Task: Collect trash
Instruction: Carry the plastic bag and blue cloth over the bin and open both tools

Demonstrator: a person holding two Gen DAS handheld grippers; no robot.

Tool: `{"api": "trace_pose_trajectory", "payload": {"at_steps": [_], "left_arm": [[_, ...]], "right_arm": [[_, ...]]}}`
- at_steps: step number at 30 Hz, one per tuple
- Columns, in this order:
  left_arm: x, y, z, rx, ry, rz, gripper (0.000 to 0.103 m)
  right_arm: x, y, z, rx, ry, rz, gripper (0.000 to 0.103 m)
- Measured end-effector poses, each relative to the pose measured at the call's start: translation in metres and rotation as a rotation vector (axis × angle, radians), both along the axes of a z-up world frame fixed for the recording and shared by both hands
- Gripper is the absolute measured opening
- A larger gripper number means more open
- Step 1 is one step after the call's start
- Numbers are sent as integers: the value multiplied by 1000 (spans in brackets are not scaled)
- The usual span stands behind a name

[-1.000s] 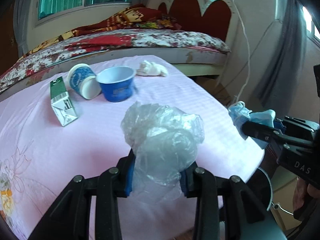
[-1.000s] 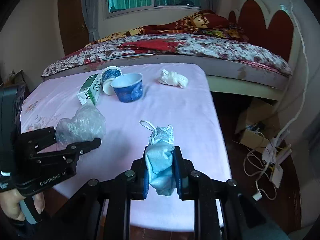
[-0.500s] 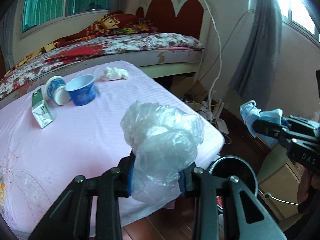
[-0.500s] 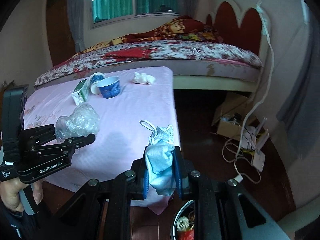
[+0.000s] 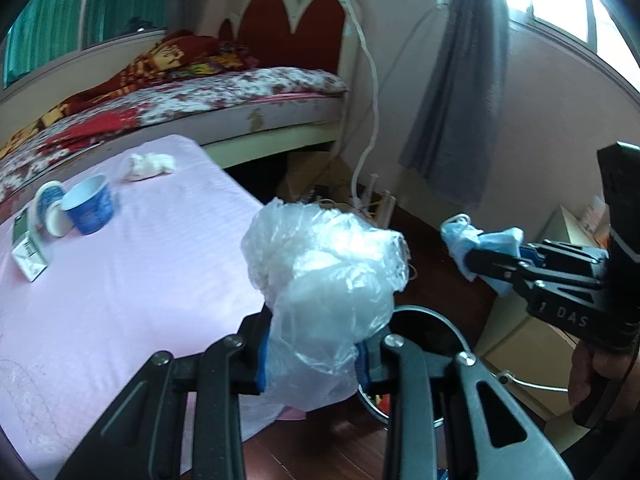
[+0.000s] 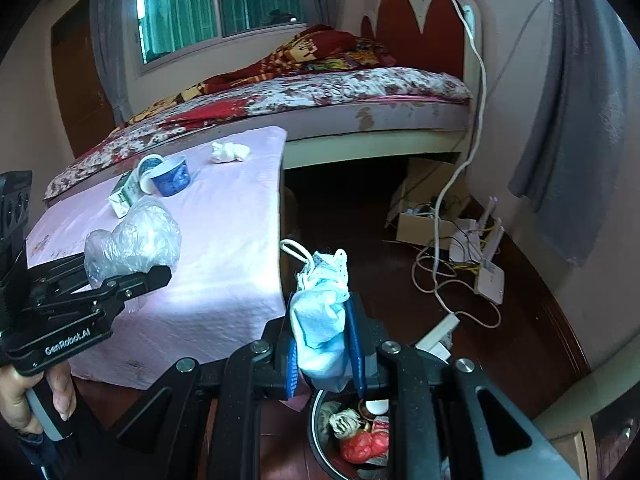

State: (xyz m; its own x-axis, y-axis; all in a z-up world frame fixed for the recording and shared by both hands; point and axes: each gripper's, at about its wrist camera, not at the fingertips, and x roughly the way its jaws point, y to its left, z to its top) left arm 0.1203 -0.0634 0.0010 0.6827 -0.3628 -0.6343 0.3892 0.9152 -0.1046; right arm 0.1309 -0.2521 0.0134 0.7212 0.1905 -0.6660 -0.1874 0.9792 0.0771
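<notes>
My left gripper [image 5: 312, 356] is shut on a crumpled clear plastic bag [image 5: 324, 276], held over the corner of the pink table [image 5: 132, 280] and above the rim of a round trash bin [image 5: 436, 320]. My right gripper [image 6: 322, 356] is shut on a crumpled blue face mask [image 6: 320, 312], just above the open bin [image 6: 320, 428], which holds red and white trash. The right gripper and mask [image 5: 480, 240] also show at the right of the left wrist view. Left on the table: a blue cup [image 5: 90, 204], a tipped cup [image 5: 46, 208], a green carton [image 5: 26, 248], a white tissue wad [image 5: 150, 166].
A bed with a floral cover [image 6: 320, 92] stands behind the table. A cardboard box [image 6: 424, 216], cables and a router [image 6: 488, 276] lie on the dark wood floor to the right. A grey curtain [image 6: 572, 120] hangs at the right wall.
Both grippers have swung right, off the table towards the floor bin, keeping their loads. The bin now shows directly under both grippers.
</notes>
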Motion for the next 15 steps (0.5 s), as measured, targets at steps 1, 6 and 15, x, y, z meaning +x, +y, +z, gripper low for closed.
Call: {"api": "trace_pose_trajectory", "payload": {"at_steps": [1,6,15], "left_arm": [[-1,-5,0,2,0,-11,33],[-5,-27,-6,7,13,-56,33],[-9,-69,-24,23,62,-152,33]], "right_arm": [[-2,-5,-2,-1,3,-10,22],[-13,-30,-11,-9,27,-55,22],[-27,-62,-29,-51,52,-109,22]]}}
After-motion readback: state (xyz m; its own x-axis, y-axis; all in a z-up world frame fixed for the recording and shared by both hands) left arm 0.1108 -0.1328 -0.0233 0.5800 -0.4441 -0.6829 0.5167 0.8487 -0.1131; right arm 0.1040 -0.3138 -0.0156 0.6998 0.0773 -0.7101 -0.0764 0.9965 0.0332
